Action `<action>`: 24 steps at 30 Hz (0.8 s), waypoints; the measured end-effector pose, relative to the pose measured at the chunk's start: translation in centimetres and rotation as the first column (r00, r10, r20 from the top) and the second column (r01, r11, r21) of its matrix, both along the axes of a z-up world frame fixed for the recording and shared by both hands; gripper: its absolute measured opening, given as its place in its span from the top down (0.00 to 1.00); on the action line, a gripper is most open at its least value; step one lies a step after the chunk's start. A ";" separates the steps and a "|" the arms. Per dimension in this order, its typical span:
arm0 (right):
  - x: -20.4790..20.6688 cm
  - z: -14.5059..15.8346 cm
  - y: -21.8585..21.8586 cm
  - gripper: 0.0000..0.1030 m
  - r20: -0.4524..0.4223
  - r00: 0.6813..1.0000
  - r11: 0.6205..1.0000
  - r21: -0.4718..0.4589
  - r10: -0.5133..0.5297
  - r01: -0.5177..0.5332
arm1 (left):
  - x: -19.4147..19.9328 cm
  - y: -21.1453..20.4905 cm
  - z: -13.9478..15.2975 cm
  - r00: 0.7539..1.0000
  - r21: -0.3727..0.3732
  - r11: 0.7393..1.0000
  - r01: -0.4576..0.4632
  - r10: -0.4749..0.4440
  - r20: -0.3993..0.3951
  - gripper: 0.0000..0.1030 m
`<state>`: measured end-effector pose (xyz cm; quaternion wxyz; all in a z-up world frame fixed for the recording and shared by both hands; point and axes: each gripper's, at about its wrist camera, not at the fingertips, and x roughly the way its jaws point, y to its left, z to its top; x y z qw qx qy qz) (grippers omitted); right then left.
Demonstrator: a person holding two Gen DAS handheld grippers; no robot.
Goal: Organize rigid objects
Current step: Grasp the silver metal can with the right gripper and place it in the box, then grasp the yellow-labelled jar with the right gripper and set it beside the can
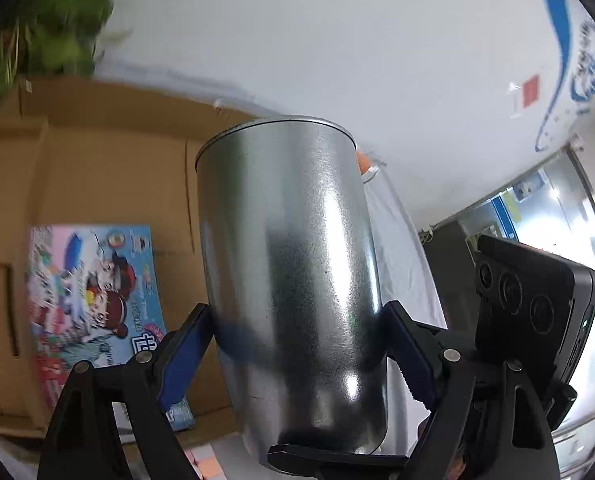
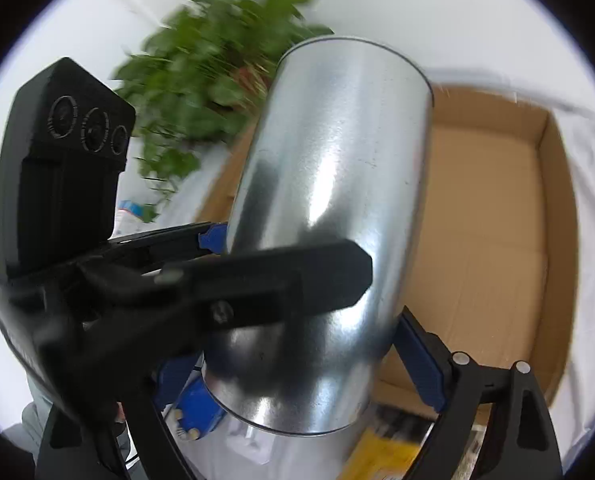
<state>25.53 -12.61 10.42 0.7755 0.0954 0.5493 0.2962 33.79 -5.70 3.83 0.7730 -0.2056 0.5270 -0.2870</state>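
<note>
A tall shiny metal can (image 1: 297,260) hangs tilted in the air, held from both sides. My left gripper (image 1: 297,312) is shut on its lower part, blue pads pressing left and right. In the right wrist view the same can (image 2: 337,160) leans over an open cardboard box (image 2: 489,220), with my right gripper (image 2: 293,344) shut on its lower end. One of the left gripper's black fingers (image 2: 317,276) crosses the front of the can there. The right gripper's black camera block (image 1: 533,300) shows at the right of the left wrist view.
A colourful picture box (image 1: 93,300) lies flat inside the cardboard box (image 1: 97,168). A green leafy plant (image 2: 209,72) stands behind the box. White cloth (image 1: 401,248) covers the surface around it. A yellow item (image 2: 385,456) and a blue object (image 2: 195,404) lie below the can.
</note>
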 end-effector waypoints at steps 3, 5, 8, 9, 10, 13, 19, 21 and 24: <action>1.4 -4.2 0.0 0.13 -0.095 0.995 1.000 0.000 -0.018 0.018 | 2.0 -0.3 -4.9 0.994 0.021 1.000 0.001 0.001 -0.110 0.19; 2.0 -7.0 0.5 0.14 -0.161 0.987 1.000 -0.006 -0.027 0.026 | 2.5 -0.3 -7.1 0.986 0.044 0.999 -0.009 0.016 -0.166 0.19; 2.0 -9.6 1.6 0.15 -0.214 0.977 1.000 -0.023 -0.025 0.020 | 2.1 -0.8 -7.5 0.986 0.085 0.996 0.008 0.006 -0.164 0.20; 1.9 -10.0 1.8 0.15 -0.220 0.975 0.999 -0.026 -0.025 0.019 | 1.9 -1.0 -7.4 0.986 0.098 0.995 0.009 0.008 -0.165 0.20; 1.8 -10.3 2.0 0.15 -0.232 0.972 0.999 -0.031 -0.025 0.019 | 1.9 -1.1 -7.3 0.986 0.106 0.994 0.008 0.010 -0.166 0.19; 1.6 -10.6 1.8 0.15 -0.260 0.965 0.999 -0.018 -0.045 0.041 | 1.4 -1.9 -7.1 0.986 0.125 0.992 0.002 0.019 -0.166 0.19; -2.7 -6.8 -2.9 0.15 -0.129 0.989 0.997 -0.013 -0.078 0.077 | -0.5 -0.5 -5.3 0.996 0.188 0.982 -0.036 0.051 -0.076 0.19; -4.9 -6.0 -5.5 0.15 -0.080 0.989 0.992 -0.028 -0.121 0.119 | -2.9 -0.2 -3.5 0.999 0.199 0.979 -0.032 0.035 -0.011 0.19; -8.1 -5.7 -8.5 0.15 -0.044 0.981 0.981 -0.049 -0.190 0.188 | -7.4 -0.5 -1.8 0.999 0.175 0.985 -0.002 -0.004 0.036 0.18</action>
